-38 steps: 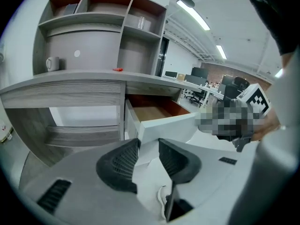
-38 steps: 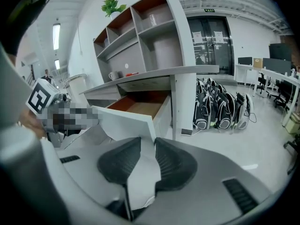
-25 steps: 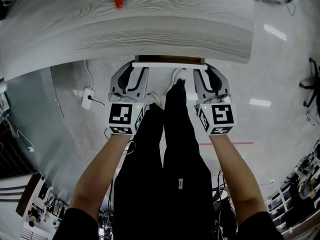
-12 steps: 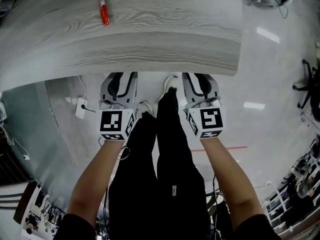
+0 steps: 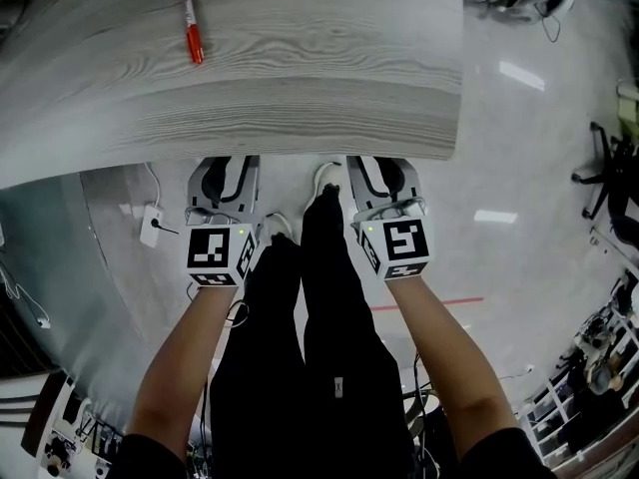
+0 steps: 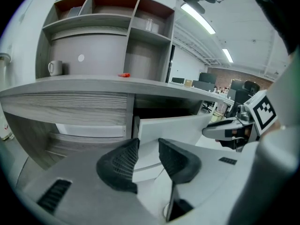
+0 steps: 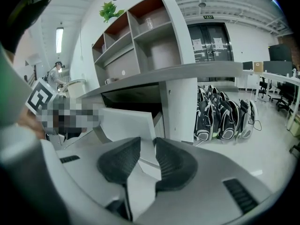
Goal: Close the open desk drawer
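Drawer [image 6: 174, 125] sits under the tabletop [image 5: 300, 68], its white front standing a little out from the dark opening behind it, so it is not fully shut; its inside cannot be seen. In the head view the tabletop's front edge hides it entirely. The left gripper [image 6: 147, 144] and right gripper [image 7: 147, 142] are side by side just below that edge, each pointing at the drawer front. The left fingers [image 6: 119, 165] stand a narrow gap apart with nothing clamped, only the drawer's lower edge showing through the gap. The right fingers [image 7: 176, 163] are likewise slightly parted and empty. I cannot tell whether either touches the front. On the tabletop lie a red pen [image 5: 190, 18] and, near the back, a mug [image 6: 55, 68]. Above them a shelf [image 6: 108, 18] has open compartments, the upper right one holding a pale container. The person's legs [image 5: 319, 317] stand between the grippers. To the right the floor [image 5: 519, 168] is open, with bags [image 7: 225, 116] lined up beyond the desk's end panel.
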A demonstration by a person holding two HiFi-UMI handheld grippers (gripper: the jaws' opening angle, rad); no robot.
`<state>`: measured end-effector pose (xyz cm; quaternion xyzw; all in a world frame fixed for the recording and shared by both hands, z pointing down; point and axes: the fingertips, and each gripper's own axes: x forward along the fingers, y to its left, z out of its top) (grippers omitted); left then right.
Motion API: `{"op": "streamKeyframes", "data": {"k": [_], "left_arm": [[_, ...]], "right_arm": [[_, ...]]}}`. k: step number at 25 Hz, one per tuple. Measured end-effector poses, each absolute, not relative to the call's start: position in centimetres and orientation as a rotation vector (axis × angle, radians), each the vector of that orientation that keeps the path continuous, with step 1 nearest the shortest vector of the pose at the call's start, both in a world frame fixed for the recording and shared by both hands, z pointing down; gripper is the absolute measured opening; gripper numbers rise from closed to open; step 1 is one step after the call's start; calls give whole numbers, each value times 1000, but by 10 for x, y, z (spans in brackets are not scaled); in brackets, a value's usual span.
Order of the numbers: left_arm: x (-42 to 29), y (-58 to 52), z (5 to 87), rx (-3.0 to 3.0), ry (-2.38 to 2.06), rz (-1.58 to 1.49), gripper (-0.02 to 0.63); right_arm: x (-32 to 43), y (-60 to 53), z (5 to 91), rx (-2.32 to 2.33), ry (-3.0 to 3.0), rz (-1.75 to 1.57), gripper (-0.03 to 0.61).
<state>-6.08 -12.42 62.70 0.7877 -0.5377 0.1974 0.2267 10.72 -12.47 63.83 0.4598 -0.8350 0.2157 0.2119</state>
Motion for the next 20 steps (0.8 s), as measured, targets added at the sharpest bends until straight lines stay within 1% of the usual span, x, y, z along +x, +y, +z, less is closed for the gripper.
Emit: {"op": "streamKeyframes", "data": {"k": [20], "left_arm": [[-62, -156, 626, 2220, -1514, 495, 135]], "right_arm": [[107, -157, 638, 1324, -2347, 620, 110]]}}
